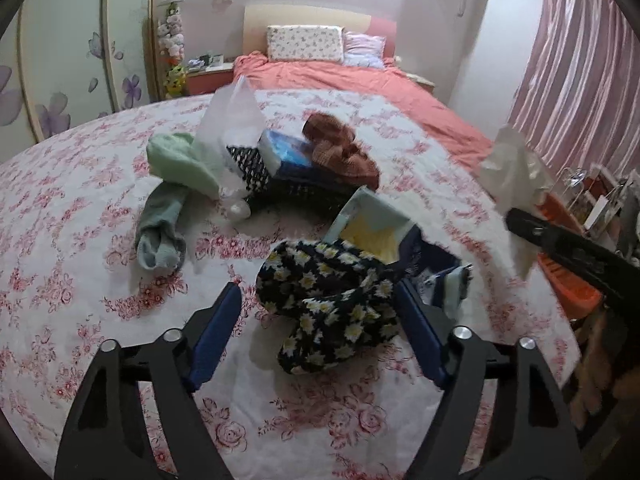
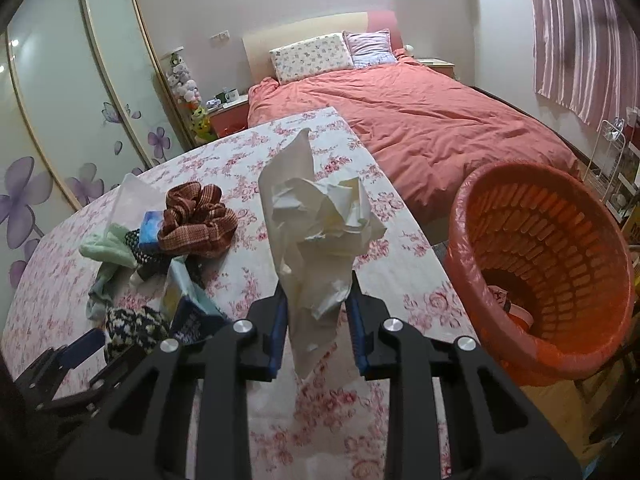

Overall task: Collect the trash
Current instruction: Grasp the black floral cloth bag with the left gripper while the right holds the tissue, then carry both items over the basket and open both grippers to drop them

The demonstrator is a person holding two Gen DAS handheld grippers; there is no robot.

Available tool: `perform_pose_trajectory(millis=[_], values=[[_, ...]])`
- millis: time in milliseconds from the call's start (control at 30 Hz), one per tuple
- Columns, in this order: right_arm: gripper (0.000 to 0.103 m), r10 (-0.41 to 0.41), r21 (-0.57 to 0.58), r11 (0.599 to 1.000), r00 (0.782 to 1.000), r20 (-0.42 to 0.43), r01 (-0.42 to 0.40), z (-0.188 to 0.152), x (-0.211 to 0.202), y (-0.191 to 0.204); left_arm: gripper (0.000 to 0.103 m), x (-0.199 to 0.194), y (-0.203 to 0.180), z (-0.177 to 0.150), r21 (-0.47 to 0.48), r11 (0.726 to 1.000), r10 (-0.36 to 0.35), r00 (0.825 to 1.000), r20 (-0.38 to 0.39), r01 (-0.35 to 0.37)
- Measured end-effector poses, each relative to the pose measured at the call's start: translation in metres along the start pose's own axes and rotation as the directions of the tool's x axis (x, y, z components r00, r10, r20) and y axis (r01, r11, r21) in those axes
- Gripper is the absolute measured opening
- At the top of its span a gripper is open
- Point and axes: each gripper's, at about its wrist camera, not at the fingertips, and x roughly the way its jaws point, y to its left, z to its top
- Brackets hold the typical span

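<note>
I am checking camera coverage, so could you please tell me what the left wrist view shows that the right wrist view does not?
Only the left wrist view shows the open left hand-held gripper head-on around the daisy-print cloth.

Only the right wrist view shows inside the orange basket, and the right hand-held gripper shut on the crumpled tissue.

Both show the brown knitted cloth, the floral tablecloth and the bed.

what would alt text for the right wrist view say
The right gripper holds crumpled white paper above a floral-clothed table, beside an orange basket lined with a bag. Clothes are piled to the left; a bed with a coral duvet lies behind.
</note>
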Motion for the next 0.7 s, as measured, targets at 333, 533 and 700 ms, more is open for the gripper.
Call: perform_pose_trajectory(millis=[333,533,700], values=[[0.027,-0.003,-0.007,1.0,1.0,0.023,0.004,-0.005,-0.016,-0.005,0.02,-0.002,0.017,-0.004,-0.034,0.998,-0.054,0.998,-0.016,0.054],[0.027,-0.007,-0.005,1.0,0.998,0.063,0.007,-0.005,-0.034,-0.008,0.019,-0.022,0.021,0.012,-0.021,0.999,-0.04,0.998,0.044,0.041],[0.027,-0.02,-0.001,1.0,0.995,0.1,0.021,-0.004,-0.049,-0.015,0.019,-0.033,0.012,0.026,-0.008,0.998,-0.055,0.995,0.08,0.055]])
